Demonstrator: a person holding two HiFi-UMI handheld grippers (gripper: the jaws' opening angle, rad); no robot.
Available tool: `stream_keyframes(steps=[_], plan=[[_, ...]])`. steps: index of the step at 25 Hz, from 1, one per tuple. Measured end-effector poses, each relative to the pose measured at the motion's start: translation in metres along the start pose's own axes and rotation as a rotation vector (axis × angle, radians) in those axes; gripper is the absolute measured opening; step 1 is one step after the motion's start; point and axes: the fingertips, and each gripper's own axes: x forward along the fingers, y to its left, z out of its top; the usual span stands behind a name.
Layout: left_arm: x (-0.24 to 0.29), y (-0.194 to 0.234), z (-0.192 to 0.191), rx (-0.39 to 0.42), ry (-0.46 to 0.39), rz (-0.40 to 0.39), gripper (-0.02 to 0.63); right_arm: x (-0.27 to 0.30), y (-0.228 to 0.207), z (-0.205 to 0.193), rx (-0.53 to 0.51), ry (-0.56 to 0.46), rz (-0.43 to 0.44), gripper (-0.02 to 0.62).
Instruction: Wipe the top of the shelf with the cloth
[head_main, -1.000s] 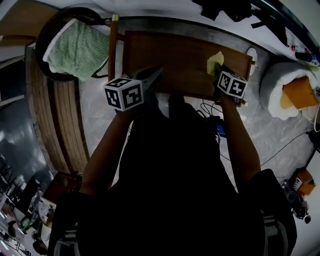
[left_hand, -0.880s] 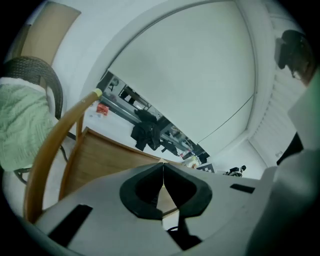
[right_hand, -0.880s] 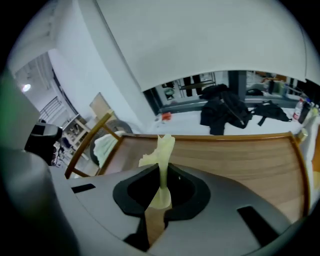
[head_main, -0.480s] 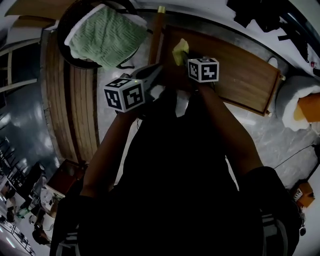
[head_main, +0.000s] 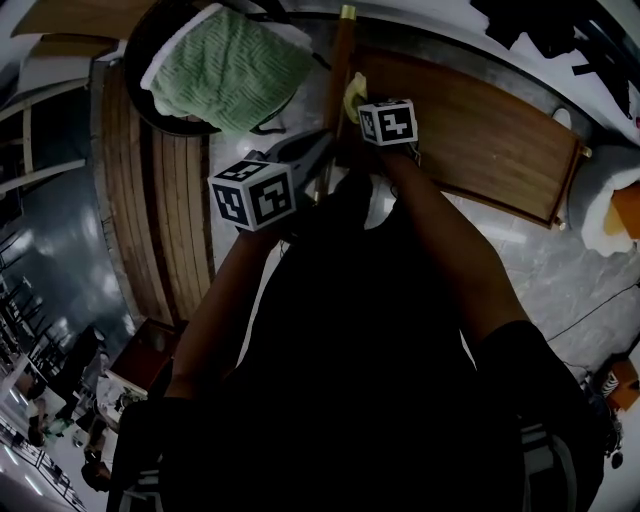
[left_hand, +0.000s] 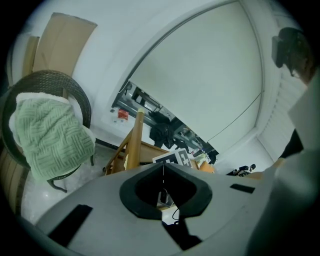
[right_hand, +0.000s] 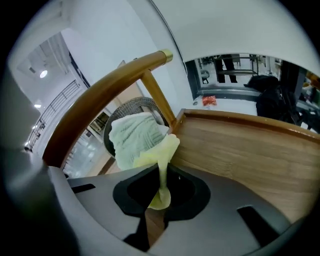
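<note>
The shelf top (head_main: 470, 130) is a brown wooden board with a raised rim (right_hand: 250, 150). My right gripper (head_main: 352, 100) is at the board's left end, shut on a yellow-green cloth (right_hand: 160, 155) that sticks out past its jaws (head_main: 355, 95). My left gripper (head_main: 310, 150) is held off the board's left side, above the floor, with its jaws together and nothing between them (left_hand: 162, 175). The marker cube of the right gripper (left_hand: 172, 159) shows ahead of it.
A round dark wicker chair (head_main: 160, 50) with a green towel (head_main: 225, 65) draped on it stands left of the shelf. A wooden post with a brass tip (head_main: 340, 50) rises at the shelf's left corner. A slatted wooden bench (head_main: 150, 200) lies further left. Cables (head_main: 590, 300) lie on the floor at right.
My right gripper has carried the cloth from the board's right end across to its left end. The left gripper has stayed in place. The head view has shifted, so the shelf sits further right.
</note>
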Motion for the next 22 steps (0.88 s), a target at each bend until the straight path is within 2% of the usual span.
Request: stream_keyframes(steps=[3,10,17,22], plan=[[0.003,-0.004,0.0,0.005,0.005,-0.011,0.012,0.001,-0.004,-0.003,-0.053,0.014,-0.017,0.046],[0.03,-0.03,-0.001,0.02,0.028,-0.051,0.012,-0.023,-0.038,-0.023,-0.051,0.027,-0.047,0.046],[0.081,-0.082,-0.019,0.034,0.07,-0.104,0.012,-0.079,-0.114,-0.059,-0.013,0.028,-0.116,0.046],[0.125,-0.121,-0.039,0.037,0.104,-0.143,0.012,-0.133,-0.185,-0.089,-0.004,0.036,-0.195,0.046]])
